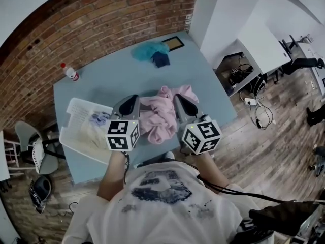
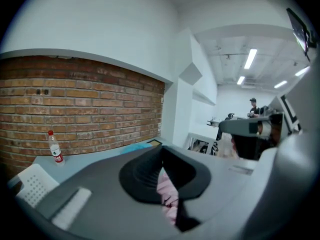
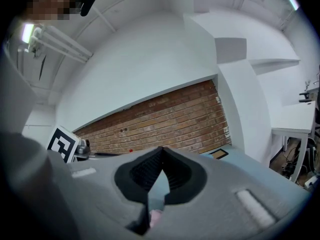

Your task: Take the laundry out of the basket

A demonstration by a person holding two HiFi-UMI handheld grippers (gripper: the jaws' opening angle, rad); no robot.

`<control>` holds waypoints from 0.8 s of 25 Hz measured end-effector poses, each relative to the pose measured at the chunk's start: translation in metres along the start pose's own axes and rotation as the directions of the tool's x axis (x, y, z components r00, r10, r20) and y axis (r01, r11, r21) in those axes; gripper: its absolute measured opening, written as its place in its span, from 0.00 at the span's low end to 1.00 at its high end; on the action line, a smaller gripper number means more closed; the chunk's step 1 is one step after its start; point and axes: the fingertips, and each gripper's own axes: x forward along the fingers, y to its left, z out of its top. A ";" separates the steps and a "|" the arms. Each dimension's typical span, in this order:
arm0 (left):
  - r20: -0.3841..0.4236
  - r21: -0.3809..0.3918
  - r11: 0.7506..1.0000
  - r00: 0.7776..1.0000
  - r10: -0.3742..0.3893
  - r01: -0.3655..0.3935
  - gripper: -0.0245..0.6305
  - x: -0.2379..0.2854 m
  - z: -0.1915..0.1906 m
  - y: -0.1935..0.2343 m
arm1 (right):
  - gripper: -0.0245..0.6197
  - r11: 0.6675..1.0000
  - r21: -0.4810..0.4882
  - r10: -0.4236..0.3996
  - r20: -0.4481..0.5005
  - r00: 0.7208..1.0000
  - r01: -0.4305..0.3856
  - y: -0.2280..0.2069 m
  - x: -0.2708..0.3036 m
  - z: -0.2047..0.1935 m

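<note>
The pink garment [image 1: 160, 116] is out of the basket [image 1: 76, 145]. It lies crumpled on the blue-grey tabletop [image 1: 111, 80], bunched into soft folds directly in front of you, to the right of the white basket, which holds pale laundry.

Your left gripper [image 1: 134, 99] points away from you at the garment's left edge. Its jaws are pressed together, with pink cloth [image 2: 167, 194] pinched in the gap between them. Your right gripper [image 1: 177, 99] sits on the garment's right side, angled in the same way. Its jaws are closed tip to tip, and only a scrap of pink [image 3: 154, 215] shows low in the gap, so you cannot tell whether it is gripped. Both forearms reach forward from your body, with the garment between the grippers.
</note>
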 end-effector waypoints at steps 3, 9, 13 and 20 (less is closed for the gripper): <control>-0.002 -0.002 1.000 1.000 0.010 -0.010 0.02 -0.001 -0.001 0.002 | 0.04 1.000 0.000 0.004 -0.005 1.000 -0.004 0.000 0.001 -0.001; -0.010 -0.018 1.000 1.000 0.011 -0.011 0.02 -0.001 -0.005 0.001 | 0.04 1.000 0.006 0.005 -0.016 1.000 -0.005 -0.004 0.001 -0.006; -0.005 -0.024 0.999 1.000 0.029 -0.029 0.02 0.000 -0.006 0.003 | 0.04 1.000 0.007 0.011 -0.023 1.000 -0.011 -0.005 0.002 -0.007; 0.006 -0.029 0.995 0.995 0.097 -0.096 0.02 -0.016 0.002 0.020 | 0.04 0.998 0.002 0.071 -0.047 0.996 -0.071 0.004 0.015 -0.009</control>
